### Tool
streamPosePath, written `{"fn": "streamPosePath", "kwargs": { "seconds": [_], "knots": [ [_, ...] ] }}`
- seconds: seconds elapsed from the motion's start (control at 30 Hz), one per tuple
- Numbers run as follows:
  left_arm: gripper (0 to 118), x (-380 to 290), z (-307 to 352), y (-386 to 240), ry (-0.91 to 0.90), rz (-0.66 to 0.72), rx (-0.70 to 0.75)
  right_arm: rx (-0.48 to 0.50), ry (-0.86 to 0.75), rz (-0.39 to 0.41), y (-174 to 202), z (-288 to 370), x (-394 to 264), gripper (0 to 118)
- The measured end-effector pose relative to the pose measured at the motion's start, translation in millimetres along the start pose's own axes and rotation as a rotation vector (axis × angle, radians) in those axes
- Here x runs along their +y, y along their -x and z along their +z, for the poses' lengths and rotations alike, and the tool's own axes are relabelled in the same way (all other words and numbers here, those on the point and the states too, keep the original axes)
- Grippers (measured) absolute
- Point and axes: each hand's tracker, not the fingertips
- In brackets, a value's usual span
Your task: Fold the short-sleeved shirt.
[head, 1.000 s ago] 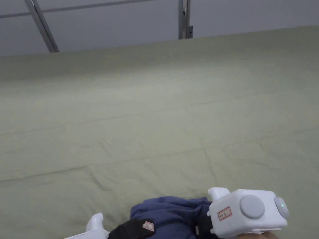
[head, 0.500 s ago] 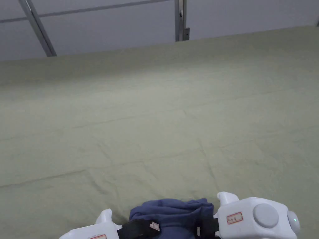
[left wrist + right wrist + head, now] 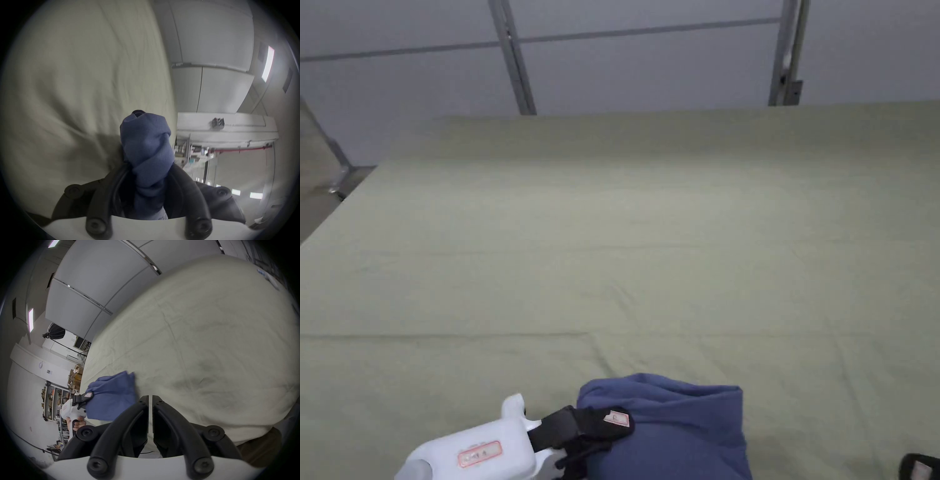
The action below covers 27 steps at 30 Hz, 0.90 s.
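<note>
While the left hand-held gripper (image 3: 146,186) clamps the bunched blue shirt (image 3: 675,425) at the frame's bottom, the right hand-held gripper (image 3: 150,404) sits closed, empty, over the green-covered bench (image 3: 650,250).

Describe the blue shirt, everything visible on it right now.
The blue shirt is a soft, plain knit-looking fabric, bunched into a rumpled bundle rather than laid flat; no sleeves or collar can be made out. It sits at the near edge of the pale green sheet. The left tool is clamped on one bunched end, both jaws pressing the cloth. The right tool is closed on nothing, apart from the shirt.
</note>
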Motion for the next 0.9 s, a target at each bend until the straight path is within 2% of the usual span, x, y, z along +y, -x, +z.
{"fn": "streamPosePath", "kwargs": {
  "seconds": [0.17,0.3,0.47,0.5,0.53,0.57,0.6,0.63,0.73,0.83,0.87,0.9],
  "knots": [
    [29,53,115,20,-0.225,-0.016,0.073,0.017,-0.013,0.019,36,0,0,6],
    [29,95,198,47,-0.361,0.041,0.162,0.014,-0.012,0.059,60,-14,-2,6],
    [31,123,257,61,-0.571,0.13,0.236,0.056,0.042,0.041,90,-31,-5,6],
    [36,128,262,62,-0.623,0.149,0.269,0.057,0.043,0.044,96,-33,-5,6],
    [56,128,265,59,-0.671,0.163,0.321,0.05,0.041,0.057,102,-35,-5,6],
    [98,128,266,56,-0.709,0.169,0.367,0.036,0.031,0.08,107,-35,-5,6],
    [115,126,268,54,-0.761,0.167,0.402,0.026,0.021,0.099,112,-35,-6,6],
    [118,121,269,51,-0.83,0.157,0.412,0.027,0.015,0.111,117,-35,-6,6],
    [118,105,275,34,-0.909,0.091,0.431,0.03,0.004,0.136,125,-31,-8,6],
    [114,89,273,8,-0.713,-0.066,0.458,0.026,-0.011,0.167,121,-22,-10,6],
    [104,79,268,-5,-0.708,-0.156,0.504,0.023,-0.015,0.171,121,-19,-11,6],
    [85,63,258,-22,-0.704,-0.266,0.578,0.023,-0.019,0.17,118,-15,-12,6]
  ]
}}
